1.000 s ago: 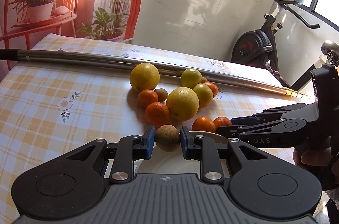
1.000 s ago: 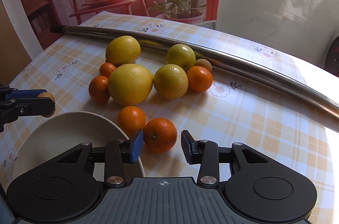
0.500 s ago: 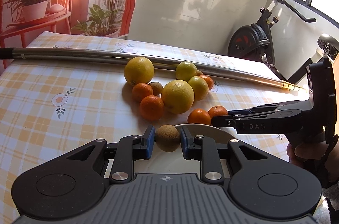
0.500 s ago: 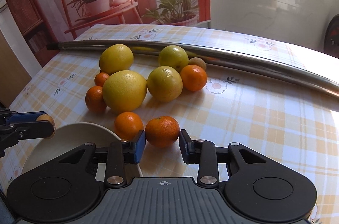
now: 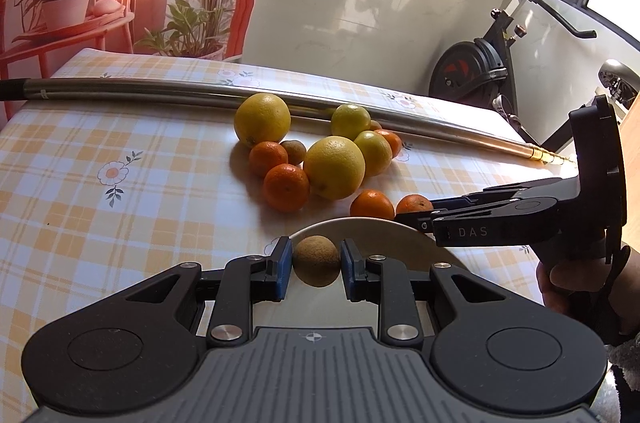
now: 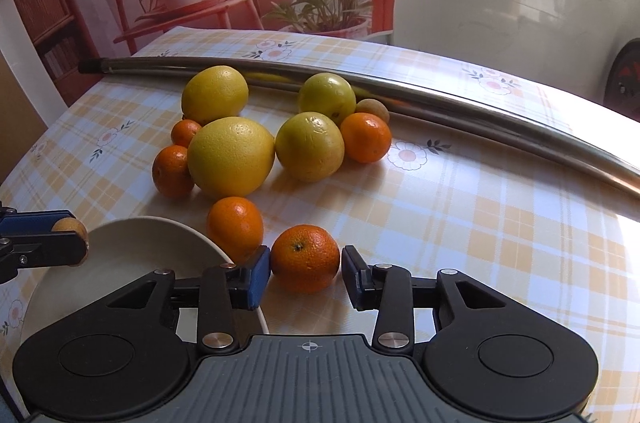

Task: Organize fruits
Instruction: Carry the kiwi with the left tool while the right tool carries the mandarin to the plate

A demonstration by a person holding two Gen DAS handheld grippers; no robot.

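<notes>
Left gripper (image 5: 316,266) was clamped on a brown kiwi (image 5: 316,265), both blue pads touching it, held above the near rim of the white bowl (image 5: 372,229). In the right wrist view the same kiwi (image 6: 72,228) showed at the tip of the left gripper (image 6: 60,239), over the bowl's left edge (image 6: 132,235).

Right gripper (image 6: 306,273) had its fingers apart around a small orange (image 6: 306,257) that sat on the checked tablecloth (image 6: 460,223) just right of the bowl. Left pad looked touching or almost touching the orange, right pad had a small gap; not gripped. A 2nd small orange (image 6: 235,225) lay just beside it, against the bowl rim.

Rest of the fruit was bunched farther back on the table: 2 big yellow fruits (image 6: 231,156), 2 smaller yellow-green ones (image 6: 310,146), 3 more small oranges (image 6: 366,137), another kiwi (image 5: 294,151), and 1 small tan fruit (image 6: 373,109) by the metal pole (image 6: 460,105). A person's hand (image 5: 568,277) held the right gripper's handle.
</notes>
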